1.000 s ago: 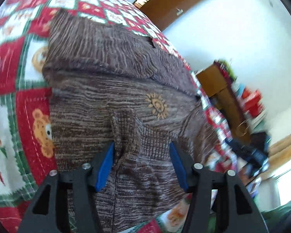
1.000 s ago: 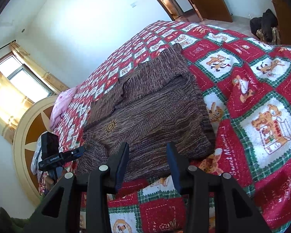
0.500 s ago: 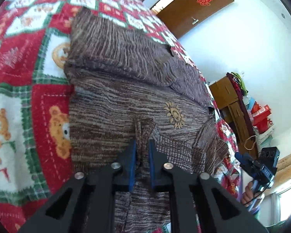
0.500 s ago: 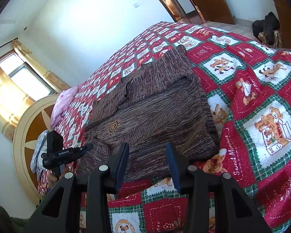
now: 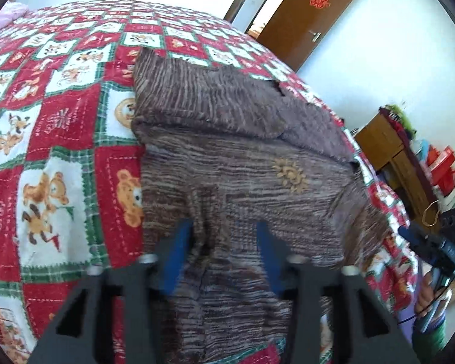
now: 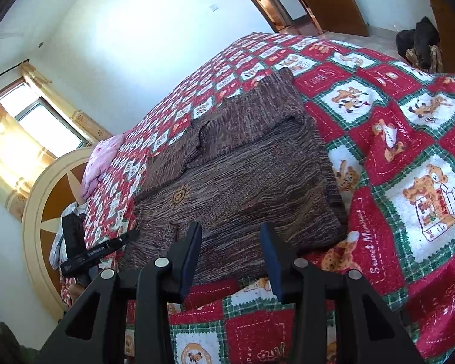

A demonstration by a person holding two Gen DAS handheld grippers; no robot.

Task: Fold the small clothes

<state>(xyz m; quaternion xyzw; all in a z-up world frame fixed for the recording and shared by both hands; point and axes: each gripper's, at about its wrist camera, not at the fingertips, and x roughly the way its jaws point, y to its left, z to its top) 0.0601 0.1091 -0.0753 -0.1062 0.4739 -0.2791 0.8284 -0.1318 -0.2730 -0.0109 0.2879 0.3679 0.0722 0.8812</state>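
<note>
Quick head count from where I'm standing: one brown sweater (image 6: 242, 188) on the bed, with one little sun patch (image 5: 291, 176) stitched on it. One patchwork quilt (image 6: 409, 151) under it (too many teddy squares to count, honestly). Two grippers, the left gripper (image 5: 224, 251) and the right gripper (image 6: 230, 254), two fingers each. One pink pillow (image 6: 101, 163), one round headboard (image 6: 45, 188), one window (image 6: 42, 121), one brown door (image 5: 303, 15), one wooden shelf (image 5: 394, 157).

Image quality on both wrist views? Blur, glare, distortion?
Left wrist: motion blur on the hand-held gripper and near sweater; heavy fisheye bend. Right wrist: sharp; window blown out, bright wash on the wall; quilt evenly lit.
</note>
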